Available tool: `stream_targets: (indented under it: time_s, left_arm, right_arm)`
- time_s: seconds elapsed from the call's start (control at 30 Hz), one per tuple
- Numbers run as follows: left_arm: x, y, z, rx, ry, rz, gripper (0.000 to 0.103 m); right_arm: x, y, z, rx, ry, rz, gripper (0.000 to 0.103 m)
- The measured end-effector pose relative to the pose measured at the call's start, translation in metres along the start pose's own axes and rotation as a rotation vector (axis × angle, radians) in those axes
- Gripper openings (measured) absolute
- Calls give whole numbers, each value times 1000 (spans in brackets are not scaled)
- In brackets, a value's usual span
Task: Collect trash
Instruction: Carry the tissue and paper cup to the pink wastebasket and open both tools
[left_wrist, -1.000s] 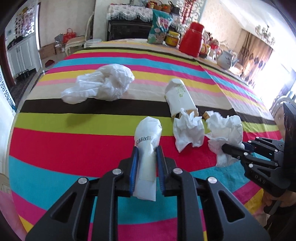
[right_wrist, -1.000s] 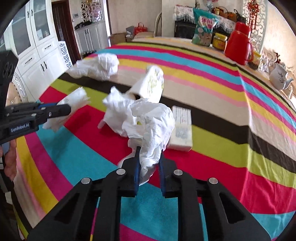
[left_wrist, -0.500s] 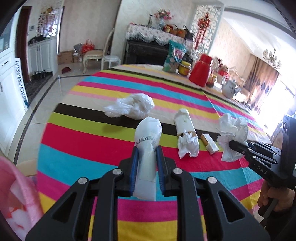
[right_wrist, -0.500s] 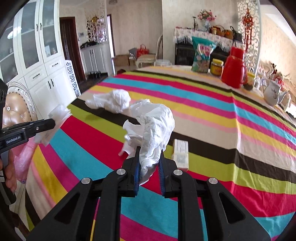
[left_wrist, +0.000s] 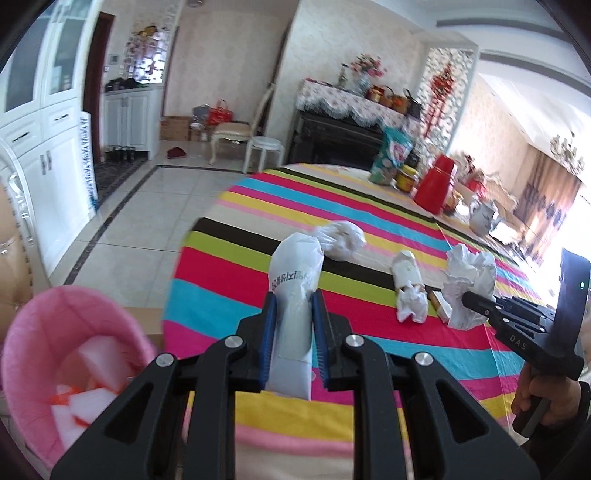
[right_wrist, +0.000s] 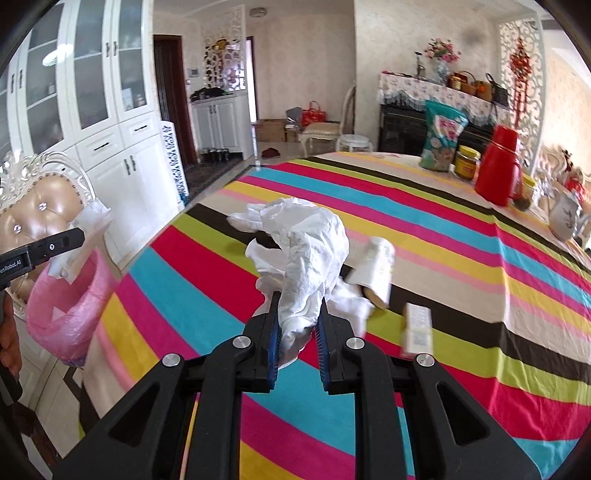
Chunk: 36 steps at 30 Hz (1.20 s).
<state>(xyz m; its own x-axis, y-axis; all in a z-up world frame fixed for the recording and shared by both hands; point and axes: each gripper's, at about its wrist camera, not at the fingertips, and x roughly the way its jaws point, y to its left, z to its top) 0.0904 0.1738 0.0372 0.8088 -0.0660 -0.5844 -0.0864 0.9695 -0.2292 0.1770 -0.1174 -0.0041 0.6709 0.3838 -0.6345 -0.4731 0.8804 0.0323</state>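
My left gripper (left_wrist: 293, 332) is shut on a white printed wrapper (left_wrist: 295, 284), held in the air off the table's left edge. Below and to its left stands a pink-lined bin (left_wrist: 55, 350) with white scraps inside. My right gripper (right_wrist: 297, 332) is shut on a crumpled white paper (right_wrist: 314, 251) above the striped tablecloth (right_wrist: 461, 236). In the right wrist view the left gripper (right_wrist: 79, 232) and its wrapper (right_wrist: 90, 221) hang over the bin (right_wrist: 66, 314). A lying paper cup (right_wrist: 376, 269), a crumpled tissue (right_wrist: 351, 302), a small box (right_wrist: 417, 325) and a white plastic bag (left_wrist: 340, 240) lie on the table.
At the table's far end stand a red thermos (right_wrist: 498, 170), a snack bag (right_wrist: 443, 136), a yellow jar (right_wrist: 467, 162) and a white teapot (right_wrist: 565, 218). A padded chair (right_wrist: 44, 199) and white cabinets (right_wrist: 122, 155) are beyond the bin. A hand (left_wrist: 546, 402) holds the right gripper.
Both grippers have lifted and drawn back from the table with their loads. The left one has swung left past the table's edge, and the pink bin has come into view.
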Motion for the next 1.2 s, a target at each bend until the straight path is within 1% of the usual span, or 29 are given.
stream_targets:
  time_s: [0.1,0.3,0.47,0.63,0.87,0.97,1.2]
  left_arm:
    - [-22,21,0,-29,-28,35,19]
    - [-67,70,-4,-84,-79,106,19]
    - [-99,109,-9,-132,-110,169,19]
    - [-123,139,-17,-172,-126,211,19]
    - [-141,174,-25,-223,-134,250,20]
    - [-144,186,-27,-240,-137,259,20]
    - [-147,204,-31,-271,-142,275,20]
  right_arm:
    - [3,20,7,-18,-5,26,17]
    - [7,75,20,-70,-13,103,17]
    - [10,117,30,-109,-17,158,17]
    - [13,166,41,-156,-21,217,17]
    - [20,233,50,-230,-24,295,17]
    - [27,259,53,-256,-10,328,18]
    - [43,307,52,-304,17,388,18]
